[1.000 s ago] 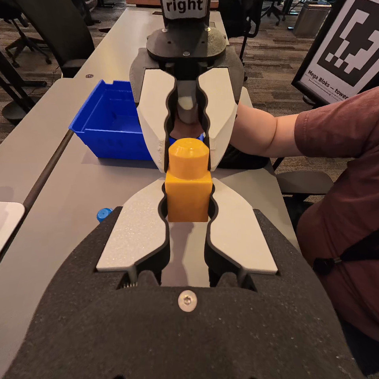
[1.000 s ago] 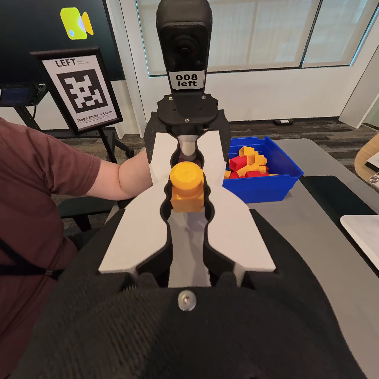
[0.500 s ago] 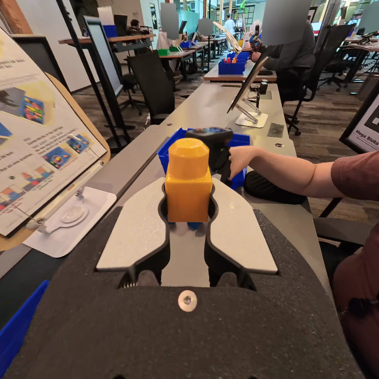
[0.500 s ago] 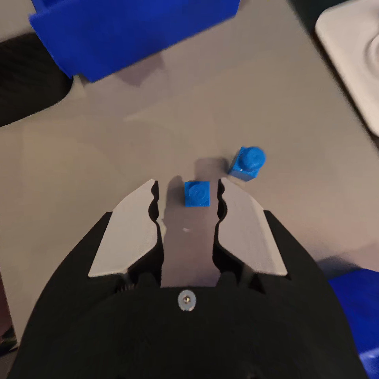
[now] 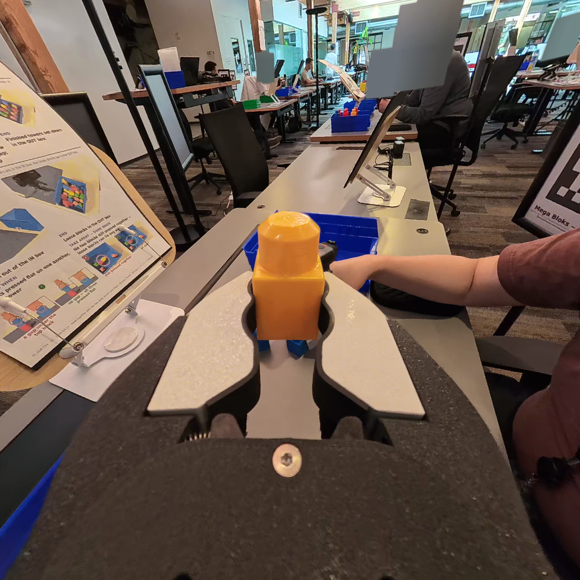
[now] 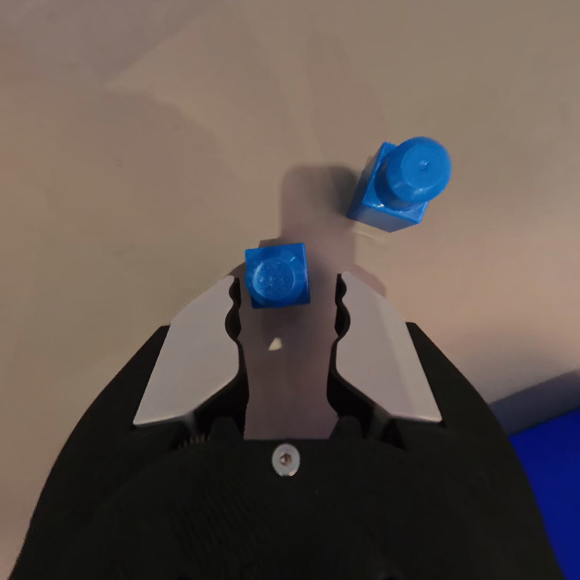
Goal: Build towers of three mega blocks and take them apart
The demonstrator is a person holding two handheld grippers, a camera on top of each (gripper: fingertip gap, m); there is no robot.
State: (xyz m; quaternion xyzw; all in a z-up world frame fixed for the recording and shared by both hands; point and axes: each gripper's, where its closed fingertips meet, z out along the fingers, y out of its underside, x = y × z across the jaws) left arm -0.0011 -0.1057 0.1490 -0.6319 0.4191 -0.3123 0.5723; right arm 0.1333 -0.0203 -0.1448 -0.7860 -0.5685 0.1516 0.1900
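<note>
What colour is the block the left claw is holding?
Orange. The block sits pinched in the left claw, clearest in the left wrist view.

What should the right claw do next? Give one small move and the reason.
Probably shift slightly left and lower, then close: the right claw is open above the nearer blue block, which stands on the table off-centre, close to the left finger, untouched.

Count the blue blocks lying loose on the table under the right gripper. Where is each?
2. One blue block stands between the open fingers, nearer the left one. The other blue block lies farther off to the right. More may be out of frame.
</note>
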